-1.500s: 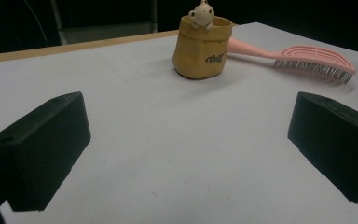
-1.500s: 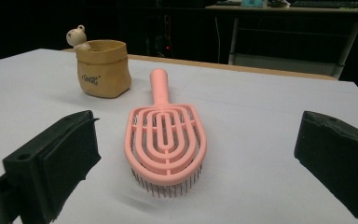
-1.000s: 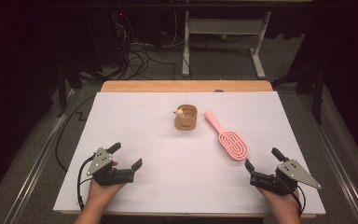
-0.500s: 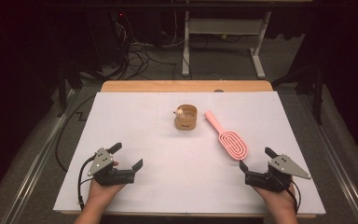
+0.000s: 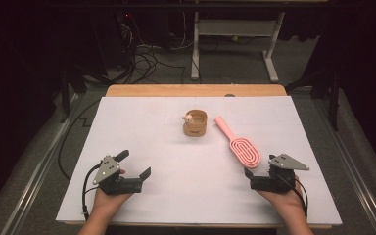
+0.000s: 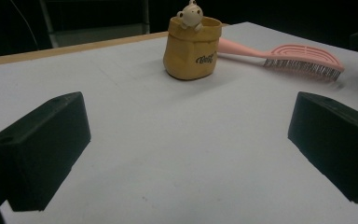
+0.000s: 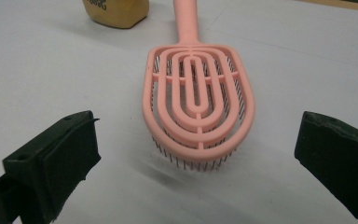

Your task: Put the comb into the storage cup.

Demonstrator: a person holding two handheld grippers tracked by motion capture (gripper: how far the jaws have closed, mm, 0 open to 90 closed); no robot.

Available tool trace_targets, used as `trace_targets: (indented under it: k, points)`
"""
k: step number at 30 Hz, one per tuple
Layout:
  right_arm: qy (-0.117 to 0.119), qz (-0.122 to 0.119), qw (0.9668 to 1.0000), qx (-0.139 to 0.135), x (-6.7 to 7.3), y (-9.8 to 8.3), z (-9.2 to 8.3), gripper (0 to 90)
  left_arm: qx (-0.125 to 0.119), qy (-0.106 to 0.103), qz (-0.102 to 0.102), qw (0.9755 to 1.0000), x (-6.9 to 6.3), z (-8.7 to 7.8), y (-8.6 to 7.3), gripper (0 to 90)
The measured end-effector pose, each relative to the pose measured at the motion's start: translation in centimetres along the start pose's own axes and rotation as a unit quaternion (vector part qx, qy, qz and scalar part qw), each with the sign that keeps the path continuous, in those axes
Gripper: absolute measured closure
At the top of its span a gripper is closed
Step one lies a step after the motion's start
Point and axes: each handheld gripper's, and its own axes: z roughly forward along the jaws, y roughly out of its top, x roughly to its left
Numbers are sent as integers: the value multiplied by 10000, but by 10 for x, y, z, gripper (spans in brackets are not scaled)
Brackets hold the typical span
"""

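A pink paddle hairbrush [image 5: 240, 144] lies bristles down, right of the table's middle, handle pointing away to the far left. A small tan cup [image 5: 195, 123] with a little bear figure on its rim stands just left of that handle. My right gripper [image 5: 260, 169] is open, resting just short of the brush head. In the right gripper view the brush head [image 7: 198, 107] lies ahead between the wide-apart jaws of my right gripper [image 7: 200, 142], and the cup [image 7: 116, 11] is at the top. My left gripper [image 5: 134, 164] is open at the near left; its own view shows this left gripper [image 6: 189, 144] holding nothing, with the cup [image 6: 192, 46] and brush [image 6: 303, 58] far ahead.
A white sheet [image 5: 142, 127] covers the table, with a wooden strip [image 5: 196, 90] along the far edge. Beyond it are floor cables and a metal desk frame [image 5: 232, 44]. Bare sheet lies between the two grippers.
My right gripper has slid left and a little forward, ending close to the brush head. The left gripper, the cup and the brush have stayed put.
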Motion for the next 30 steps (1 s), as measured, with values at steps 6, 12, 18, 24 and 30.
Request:
trace_targets:
  k: [6,12,18,24,30]
  points:
    - [48,-73,9992,391,-3,12,20,2,-25,-23,-28,10000,1,-1,0,0]
    - [161,-116,9964,822,-7,30,33,2,-13,-52,-52,10000,1,-1,-1,0]
    - [252,-177,9926,1172,-11,45,37,2,-27,-61,-69,10000,1,-1,0,0]
    - [254,-233,9890,1439,-13,56,44,2,-26,-86,-86,9999,2,-1,-1,0]
    - [361,-204,9847,1693,-12,63,49,2,-14,-109,-77,9999,1,-1,-1,0]
